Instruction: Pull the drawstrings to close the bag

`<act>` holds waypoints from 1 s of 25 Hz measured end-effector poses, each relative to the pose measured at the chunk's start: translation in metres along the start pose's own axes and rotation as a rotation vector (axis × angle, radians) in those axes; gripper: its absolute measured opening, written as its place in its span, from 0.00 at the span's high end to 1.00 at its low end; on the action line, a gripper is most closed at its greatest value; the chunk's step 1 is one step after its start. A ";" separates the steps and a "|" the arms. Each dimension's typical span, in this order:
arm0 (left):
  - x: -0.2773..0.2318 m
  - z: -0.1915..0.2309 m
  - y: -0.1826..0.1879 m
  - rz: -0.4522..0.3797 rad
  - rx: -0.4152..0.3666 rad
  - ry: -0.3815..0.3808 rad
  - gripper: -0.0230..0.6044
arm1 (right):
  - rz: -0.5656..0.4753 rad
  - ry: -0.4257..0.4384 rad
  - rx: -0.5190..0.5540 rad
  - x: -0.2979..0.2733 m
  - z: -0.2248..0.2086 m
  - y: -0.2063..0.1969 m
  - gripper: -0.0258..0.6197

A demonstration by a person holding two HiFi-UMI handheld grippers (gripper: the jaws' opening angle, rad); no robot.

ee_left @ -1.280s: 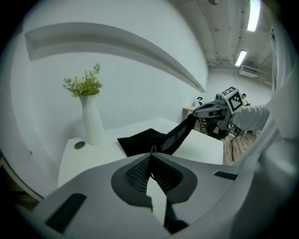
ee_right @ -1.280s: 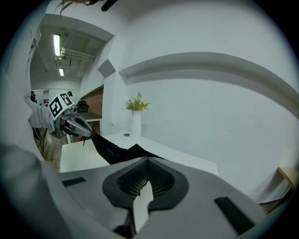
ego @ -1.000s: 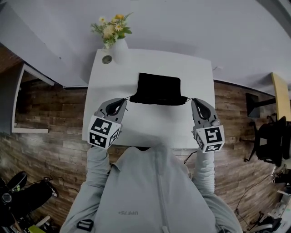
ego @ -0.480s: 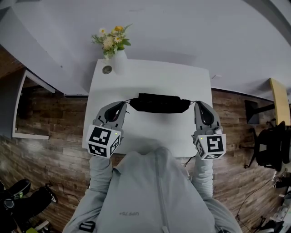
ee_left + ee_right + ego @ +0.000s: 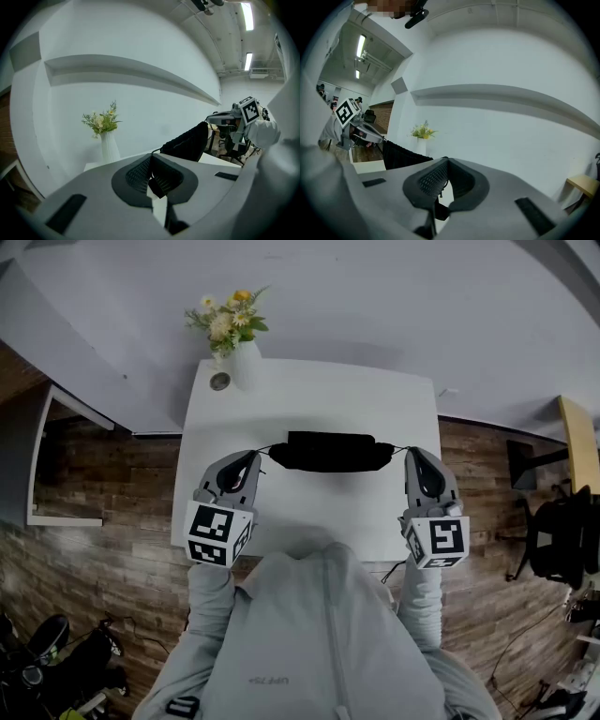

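Observation:
A black drawstring bag (image 5: 330, 452) stretches as a narrow band between my two grippers over the white table (image 5: 309, 399). My left gripper (image 5: 255, 456) is shut on the bag's left drawstring (image 5: 267, 445). My right gripper (image 5: 410, 453) is shut on the right drawstring (image 5: 396, 446). In the left gripper view the closed left gripper (image 5: 151, 157) holds a thin cord (image 5: 155, 151) running to the upright bag (image 5: 189, 140). In the right gripper view the closed right gripper (image 5: 446, 161) faces the bag (image 5: 401, 155), with the left gripper (image 5: 363, 134) beyond it.
A white vase of flowers (image 5: 232, 329) stands at the table's far left corner beside a small round object (image 5: 220, 382). Wood floor surrounds the table, with a wall behind it. Office chairs and a desk (image 5: 562, 521) stand to the right.
The bag's outline has shrunk from a tall rectangle to a narrow band. Both grippers have drawn slightly apart, still holding the cords.

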State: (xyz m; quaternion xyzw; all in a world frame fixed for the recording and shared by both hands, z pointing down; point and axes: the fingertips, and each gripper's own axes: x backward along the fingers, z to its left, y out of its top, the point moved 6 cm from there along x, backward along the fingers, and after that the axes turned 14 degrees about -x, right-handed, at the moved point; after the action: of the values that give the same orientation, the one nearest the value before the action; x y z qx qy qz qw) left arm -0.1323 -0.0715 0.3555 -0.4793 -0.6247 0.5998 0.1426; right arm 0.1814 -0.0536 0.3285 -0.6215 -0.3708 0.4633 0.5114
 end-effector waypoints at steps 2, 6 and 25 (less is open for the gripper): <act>0.000 0.001 -0.002 0.010 -0.009 0.008 0.92 | 0.008 -0.014 0.009 0.001 -0.001 0.000 0.92; 0.002 0.003 -0.006 0.020 -0.026 0.024 0.92 | 0.030 -0.049 0.036 0.004 -0.005 -0.003 0.92; 0.007 0.011 -0.032 0.137 -0.083 0.094 0.92 | 0.120 -0.184 0.082 0.013 -0.038 -0.026 0.92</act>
State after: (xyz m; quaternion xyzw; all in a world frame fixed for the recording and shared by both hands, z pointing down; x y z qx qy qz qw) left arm -0.1581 -0.0673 0.3786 -0.5538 -0.6073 0.5588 0.1104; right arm 0.2220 -0.0469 0.3533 -0.5761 -0.3591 0.5629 0.4715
